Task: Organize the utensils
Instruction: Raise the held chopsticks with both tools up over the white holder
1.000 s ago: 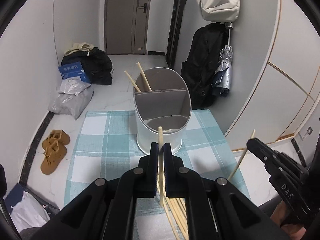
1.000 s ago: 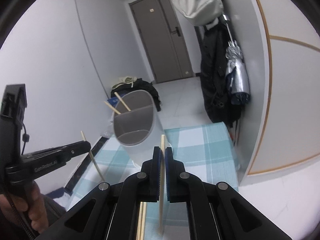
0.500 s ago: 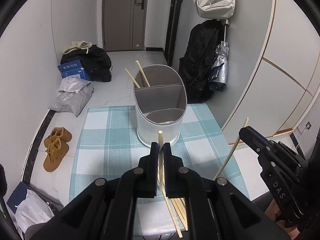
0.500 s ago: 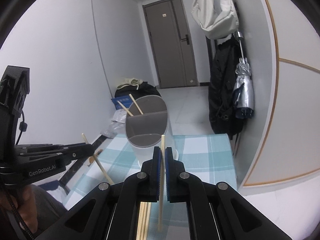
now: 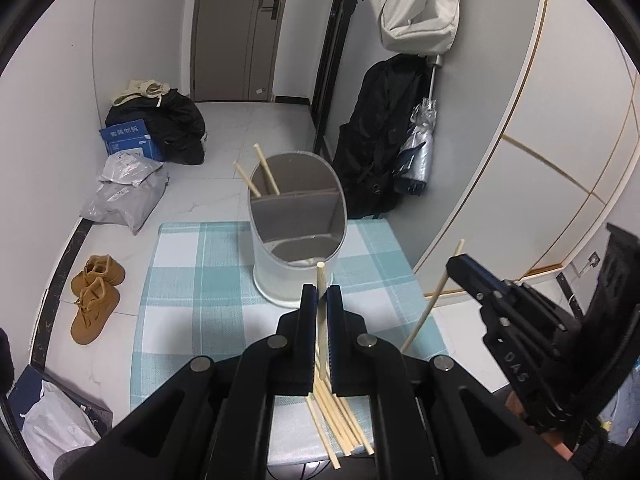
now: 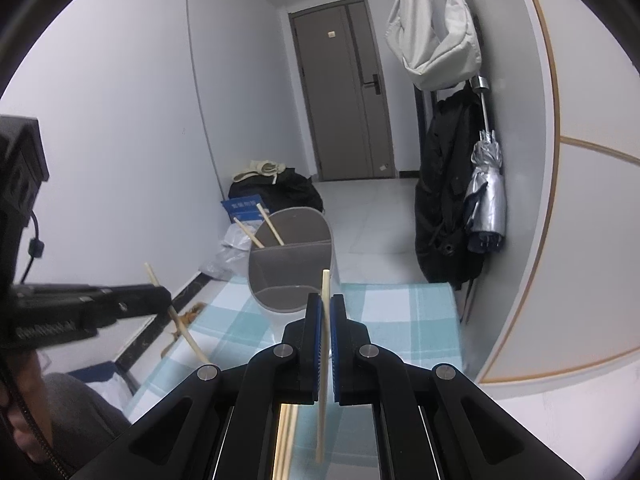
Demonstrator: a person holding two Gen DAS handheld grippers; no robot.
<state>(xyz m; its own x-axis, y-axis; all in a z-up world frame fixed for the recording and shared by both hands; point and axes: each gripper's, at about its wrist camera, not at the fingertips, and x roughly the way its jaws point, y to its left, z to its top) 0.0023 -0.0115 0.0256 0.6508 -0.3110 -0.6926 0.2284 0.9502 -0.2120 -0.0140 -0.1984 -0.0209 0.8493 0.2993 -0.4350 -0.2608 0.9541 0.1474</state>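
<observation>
Pale wood, thin and round: that is every chopstick I have here. My left gripper point(image 5: 319, 298) has its jaws clenched on one chopstick point(image 5: 320, 280), held upright with its blunt tip poking just above the pads. My right gripper point(image 6: 326, 306) grips a second chopstick point(image 6: 325, 300) the same way, the stick running down between the jaws and hanging free below them. A loose bundle of chopsticks point(image 5: 340, 416) lies fanned on the near edge of the bench point(image 5: 192, 280), which wears a teal and white checked cloth. At the bench's far end stands the grey oval utensil holder point(image 5: 296, 240), split by a divider into a near and a far compartment; two chopsticks point(image 5: 260, 176) lean in the far one, tips out over the left rim, while I cannot tell what sits in the near one. Open cloth lies to the holder's left and right, and between it and both held sticks. Beyond the bench's left edge the floor drops away, with brown shoes point(image 5: 94, 292) well apart; its right edge sits near the curved white wall point(image 5: 540, 160).
</observation>
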